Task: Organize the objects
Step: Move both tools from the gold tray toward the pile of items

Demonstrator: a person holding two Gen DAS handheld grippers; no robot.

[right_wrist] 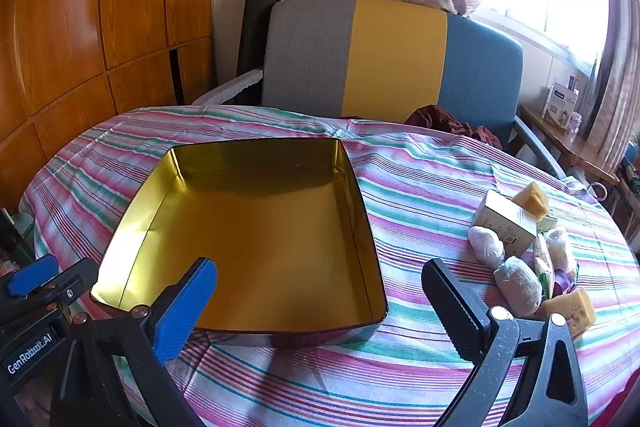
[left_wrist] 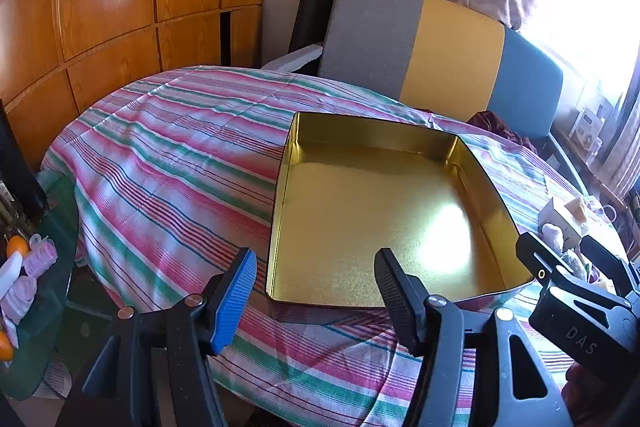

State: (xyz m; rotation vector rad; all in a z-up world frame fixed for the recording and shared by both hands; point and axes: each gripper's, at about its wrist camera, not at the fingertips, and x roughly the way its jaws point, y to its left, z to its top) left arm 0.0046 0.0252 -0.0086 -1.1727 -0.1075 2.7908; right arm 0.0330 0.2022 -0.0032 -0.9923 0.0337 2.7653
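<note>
An empty gold metal tin (left_wrist: 372,211) sits on the striped tablecloth; it also shows in the right wrist view (right_wrist: 256,227). My left gripper (left_wrist: 316,291) is open and empty over the tin's near edge. My right gripper (right_wrist: 320,307) is open and empty at the tin's near right corner. To the tin's right lies a pile of small things: a white carton (right_wrist: 506,223), two yellow sponges (right_wrist: 532,201) (right_wrist: 570,311), and rolled white socks (right_wrist: 486,247) (right_wrist: 518,285). The right gripper's body (left_wrist: 580,299) shows in the left wrist view.
A grey, yellow and blue chair (right_wrist: 392,63) stands behind the table. A dark red cloth (right_wrist: 452,125) lies on its seat. Wooden panels (left_wrist: 120,7) line the left wall. A glass side table (left_wrist: 36,267) with oranges and rollers is at the far left.
</note>
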